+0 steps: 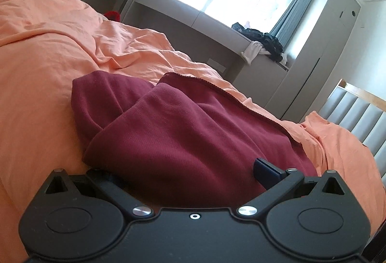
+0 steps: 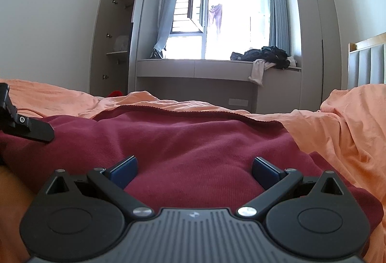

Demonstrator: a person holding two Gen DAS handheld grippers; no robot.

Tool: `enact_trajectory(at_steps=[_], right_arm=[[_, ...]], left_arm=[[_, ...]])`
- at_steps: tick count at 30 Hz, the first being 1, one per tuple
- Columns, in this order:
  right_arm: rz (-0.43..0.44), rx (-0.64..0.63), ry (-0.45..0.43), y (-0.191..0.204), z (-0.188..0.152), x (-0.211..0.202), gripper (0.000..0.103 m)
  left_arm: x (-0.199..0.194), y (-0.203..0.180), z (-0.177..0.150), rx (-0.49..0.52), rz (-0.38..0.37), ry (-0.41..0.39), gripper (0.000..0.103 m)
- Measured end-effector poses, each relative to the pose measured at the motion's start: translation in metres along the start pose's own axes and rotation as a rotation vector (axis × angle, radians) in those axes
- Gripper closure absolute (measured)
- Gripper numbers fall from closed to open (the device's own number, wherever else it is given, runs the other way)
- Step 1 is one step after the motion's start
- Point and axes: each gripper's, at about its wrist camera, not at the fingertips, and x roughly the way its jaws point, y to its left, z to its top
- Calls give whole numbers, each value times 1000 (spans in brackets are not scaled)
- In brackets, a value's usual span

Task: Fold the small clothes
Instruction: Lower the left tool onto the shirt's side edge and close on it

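A dark red knit garment (image 1: 168,132) lies bunched on the orange bedsheet (image 1: 48,70). In the left wrist view it is folded over itself, with a stitched hem along its far edge. My left gripper (image 1: 188,173) is open, jaws spread wide; cloth covers its left finger and only the right blue pad (image 1: 265,170) shows. In the right wrist view the same garment (image 2: 193,142) spreads wide before my right gripper (image 2: 195,171), which is open with both blue pads resting on the cloth. The left gripper's black arm (image 2: 26,125) shows at the far left.
A grey window bench (image 2: 205,70) carries a pile of dark and white clothes (image 2: 265,55). An open wardrobe (image 2: 115,46) stands on the left and tall cabinets (image 2: 313,34) on the right. A padded headboard (image 2: 366,63) is at the right edge. A red item (image 2: 117,93) lies beyond the bed.
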Motion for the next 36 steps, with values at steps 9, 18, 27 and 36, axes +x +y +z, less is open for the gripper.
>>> enact_trajectory(at_steps=[9,18,27,36], right_arm=[[-9,11,-7,2,-3,0,0],[-9,8,12,3,0,1,0],[-6,0,15,2,2,-1,0],[-11,2,14,3,1,0,0]], left_arm=[[0,-3,-3,26,10,-9,0],[7,-9,-1,6,81,-52,0],[4,-5,3,-48,80,-50,1],[1,-1,7,-159,115,-52,11]])
